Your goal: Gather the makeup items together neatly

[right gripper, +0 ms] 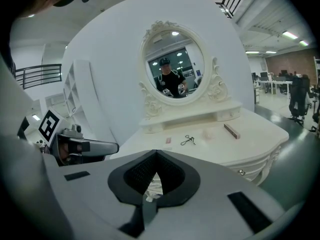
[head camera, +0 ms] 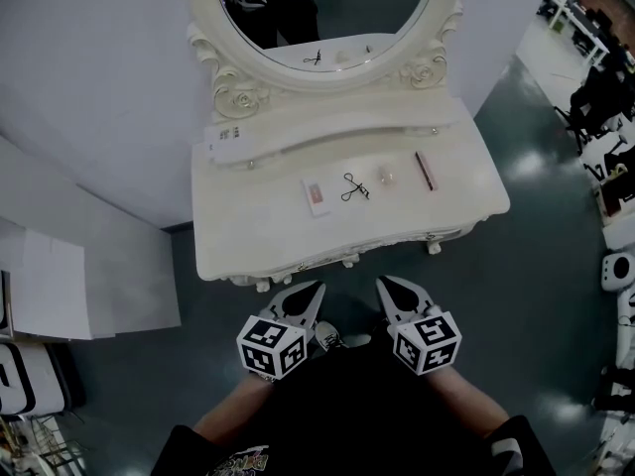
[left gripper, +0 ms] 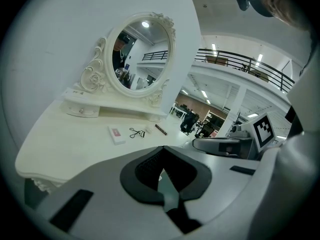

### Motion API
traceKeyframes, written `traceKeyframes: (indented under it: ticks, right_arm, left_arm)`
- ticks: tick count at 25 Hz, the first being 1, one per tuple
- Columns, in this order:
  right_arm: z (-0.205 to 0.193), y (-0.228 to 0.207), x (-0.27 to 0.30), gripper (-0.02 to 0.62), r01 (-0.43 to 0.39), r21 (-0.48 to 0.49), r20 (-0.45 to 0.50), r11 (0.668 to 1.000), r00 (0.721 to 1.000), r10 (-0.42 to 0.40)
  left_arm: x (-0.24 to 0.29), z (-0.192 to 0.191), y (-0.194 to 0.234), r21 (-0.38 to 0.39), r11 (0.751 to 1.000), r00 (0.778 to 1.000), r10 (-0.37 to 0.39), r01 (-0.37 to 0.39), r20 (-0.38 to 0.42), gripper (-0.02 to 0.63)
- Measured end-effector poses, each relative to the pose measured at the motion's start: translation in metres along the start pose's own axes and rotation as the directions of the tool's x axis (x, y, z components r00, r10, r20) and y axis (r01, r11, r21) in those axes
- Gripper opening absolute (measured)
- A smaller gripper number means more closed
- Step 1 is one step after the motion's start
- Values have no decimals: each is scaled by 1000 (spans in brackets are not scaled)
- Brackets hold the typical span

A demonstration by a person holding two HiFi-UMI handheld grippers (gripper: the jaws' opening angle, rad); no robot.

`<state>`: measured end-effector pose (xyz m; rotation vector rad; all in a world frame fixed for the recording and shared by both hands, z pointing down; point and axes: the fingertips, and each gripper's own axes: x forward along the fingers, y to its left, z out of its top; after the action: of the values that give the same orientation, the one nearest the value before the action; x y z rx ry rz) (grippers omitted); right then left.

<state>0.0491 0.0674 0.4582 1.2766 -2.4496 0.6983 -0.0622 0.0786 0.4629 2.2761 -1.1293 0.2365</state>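
Four makeup items lie in a row on the cream dressing table (head camera: 258,228): a flat pink-topped case (head camera: 316,194) (left gripper: 116,134) (right gripper: 168,141), a black eyelash curler (head camera: 355,186) (left gripper: 136,132) (right gripper: 188,140), a small pale round piece (head camera: 387,176) (right gripper: 207,133) and a brown stick (head camera: 427,170) (left gripper: 160,129) (right gripper: 231,130). My left gripper (head camera: 316,288) (left gripper: 163,147) and right gripper (head camera: 382,284) (right gripper: 156,151) hover side by side just short of the table's front edge, pointing at it. Both are shut and hold nothing.
An oval mirror (head camera: 327,8) in a carved frame rises behind a raised shelf (head camera: 337,132) with small drawers; a white card (head camera: 230,135) lies on the shelf's left end. White boxes (head camera: 60,286) stand on the floor to the left, office chairs (head camera: 600,97) far right.
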Motion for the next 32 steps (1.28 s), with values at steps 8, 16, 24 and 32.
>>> traceKeyframes:
  ticks: [8,16,24,32]
  right_arm:
    - [1,5,10,29,-14,-6,-15,1000,1000,13]
    - [0,6,13,29,-18,-11,-21,1000,1000,18]
    - [-1,6,12,29,-22,-12,-20,1000,1000,21]
    - [-2,7,12,29,-22,-12,-23,1000,1000,21]
  left_arm:
    - [0,1,8,-8,1000,1000,6,-6,-3,8]
    - [-1,1,10,-11,1000,1000,9,-9,3,8]
    - [-3,0,9,-9,1000,1000,15,-14,5,8]
    - [-5,0,10,-8,1000,1000,16,-16,5,8]
